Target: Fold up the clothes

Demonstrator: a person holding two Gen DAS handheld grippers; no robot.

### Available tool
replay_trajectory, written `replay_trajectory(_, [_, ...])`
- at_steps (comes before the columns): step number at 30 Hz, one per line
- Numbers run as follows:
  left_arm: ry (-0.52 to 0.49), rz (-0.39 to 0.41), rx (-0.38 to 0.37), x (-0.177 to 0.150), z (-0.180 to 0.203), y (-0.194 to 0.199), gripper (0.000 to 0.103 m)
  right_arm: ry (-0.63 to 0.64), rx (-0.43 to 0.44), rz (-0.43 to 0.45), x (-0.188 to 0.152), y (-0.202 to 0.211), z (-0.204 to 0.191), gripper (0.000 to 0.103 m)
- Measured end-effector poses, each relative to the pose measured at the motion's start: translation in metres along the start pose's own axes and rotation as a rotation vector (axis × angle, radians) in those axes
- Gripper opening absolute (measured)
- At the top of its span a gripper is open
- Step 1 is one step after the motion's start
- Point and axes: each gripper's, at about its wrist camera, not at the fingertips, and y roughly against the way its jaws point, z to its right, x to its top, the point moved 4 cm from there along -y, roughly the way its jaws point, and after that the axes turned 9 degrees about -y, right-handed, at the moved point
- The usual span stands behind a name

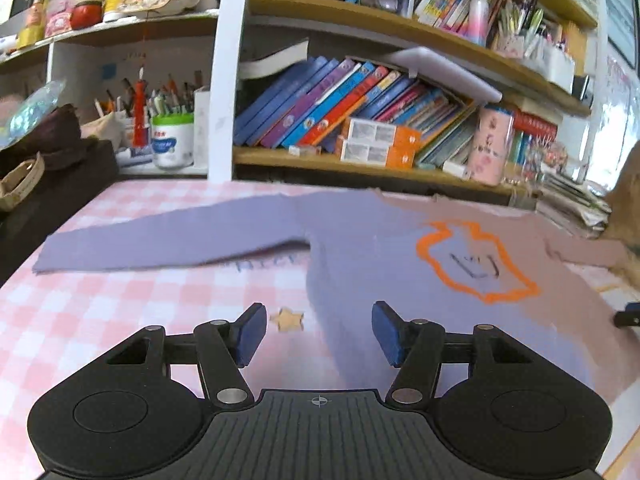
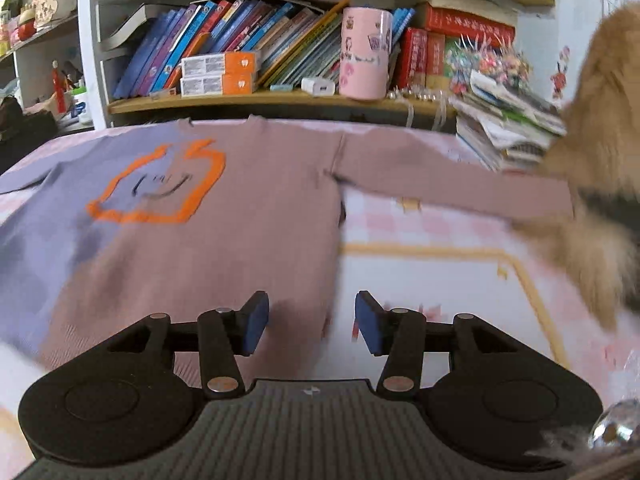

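Observation:
A long-sleeved top, lilac shading to dusty pink with an orange outline print, lies flat on a pink checked cloth. Its left sleeve stretches out to the left. My left gripper stands open above the top's lower left edge, nothing between its blue pads. In the right wrist view the same top spreads ahead, its right sleeve reaching right. My right gripper is open over the top's lower right edge, holding nothing.
Shelves packed with books and a pink cup run along the table's far edge. A dark bag sits at the left. A furry ginger animal stands at the right by the sleeve end, beside a stack of papers.

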Motion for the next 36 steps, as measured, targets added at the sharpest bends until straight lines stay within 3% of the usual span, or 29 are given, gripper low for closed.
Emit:
replay_trajectory(5, [0.035,-0.058,-0.022,-0.014,0.002,-0.001,0.055,-0.048,0.051,0.003,-0.019,0.013,-0.008,0.042])
replay_trajectory(7, [0.042,-0.074,-0.042,-0.016,0.005,-0.003,0.043,-0.056,0.049,0.011,-0.019,0.013,-0.009,0.035])
replay_trajectory(9, [0.052,-0.078,-0.079,-0.016,0.009,-0.006,0.017,-0.059,0.054,0.015,-0.019,0.013,-0.011,0.023])
replay_trajectory(10, [0.058,-0.076,-0.094,-0.016,0.011,-0.007,0.011,-0.058,0.069,0.014,-0.018,0.012,-0.012,0.016])
replay_trajectory(12, [0.070,-0.069,-0.116,-0.016,0.014,-0.008,0.005,-0.044,0.085,0.012,-0.015,0.008,-0.017,0.013])
replay_trajectory(17, [0.105,-0.052,-0.056,-0.015,0.002,-0.006,0.004,0.008,0.116,0.011,-0.012,0.000,-0.035,0.012])
replay_trajectory(22, [0.111,-0.069,0.005,-0.022,-0.012,0.004,0.004,0.064,0.225,-0.008,-0.019,0.003,-0.061,0.012])
replay_trajectory(25, [0.124,-0.071,0.014,-0.024,-0.020,0.010,0.005,0.069,0.248,-0.018,-0.021,0.006,-0.066,0.012])
replay_trajectory(32, [0.115,-0.070,0.006,-0.021,-0.017,0.013,0.005,0.023,0.213,-0.018,-0.021,0.014,-0.049,0.015])
replay_trajectory(36, [0.060,-0.078,-0.017,-0.021,-0.007,0.015,0.016,-0.036,0.182,-0.003,-0.020,0.020,-0.026,0.025])
